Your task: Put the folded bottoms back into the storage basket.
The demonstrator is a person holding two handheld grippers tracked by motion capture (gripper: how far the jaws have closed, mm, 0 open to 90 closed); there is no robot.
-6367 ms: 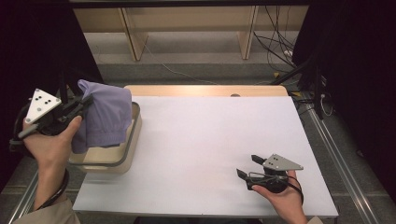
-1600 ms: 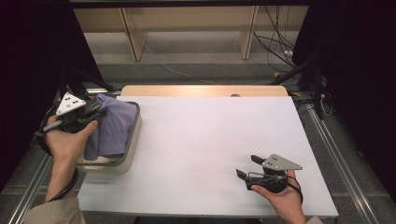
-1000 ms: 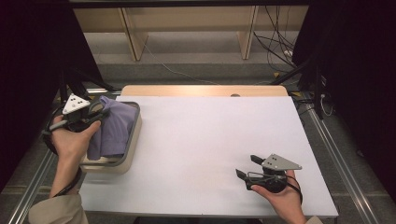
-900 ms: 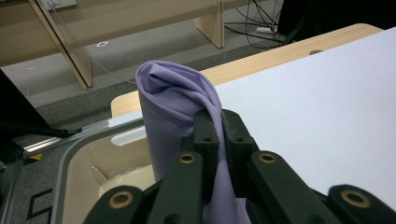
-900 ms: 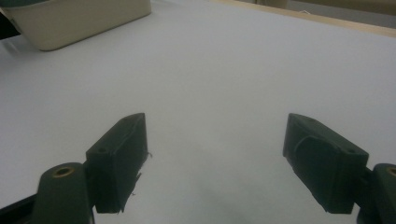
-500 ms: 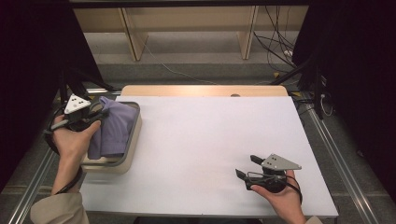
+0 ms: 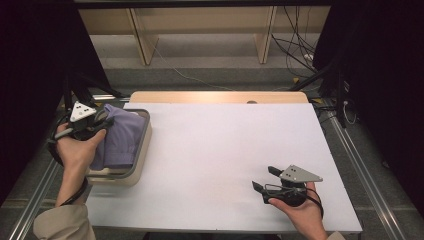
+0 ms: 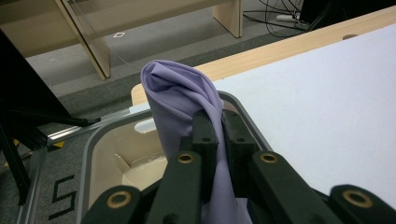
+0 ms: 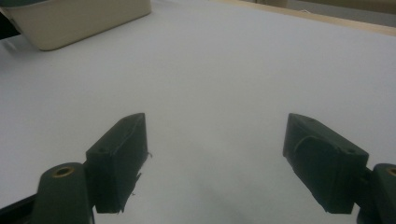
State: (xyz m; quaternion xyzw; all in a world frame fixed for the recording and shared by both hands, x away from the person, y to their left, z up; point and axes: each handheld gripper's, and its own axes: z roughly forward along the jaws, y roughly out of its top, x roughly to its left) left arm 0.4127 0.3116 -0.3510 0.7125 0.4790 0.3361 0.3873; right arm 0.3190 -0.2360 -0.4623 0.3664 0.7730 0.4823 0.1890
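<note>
A lilac cloth (image 7: 121,139) lies bunched in a beige bin (image 7: 142,150) with a grey rim at the table's left edge. My left gripper (image 7: 105,122) is over the bin's far left corner and shut on a fold of the cloth (image 8: 187,98), which rises between the two black jaws in the left gripper view (image 8: 217,128). My right gripper (image 7: 265,180) rests low on the white table near the front right, open with nothing between its fingers (image 9: 215,154). The bin's beige wall (image 9: 74,23) shows far off in the right gripper view.
The white table top (image 7: 225,150) stretches between the bin and my right gripper. A wooden strip (image 7: 215,97) runs along its far edge. Beyond it are wooden shelf legs (image 7: 140,35) and cables (image 7: 300,45) on the floor. Metal rails (image 7: 360,165) flank the table.
The left gripper has lowered the cloth from high above the bin down into it, shifting slightly to the right. Over the last second little has moved. The right gripper has stayed put.
</note>
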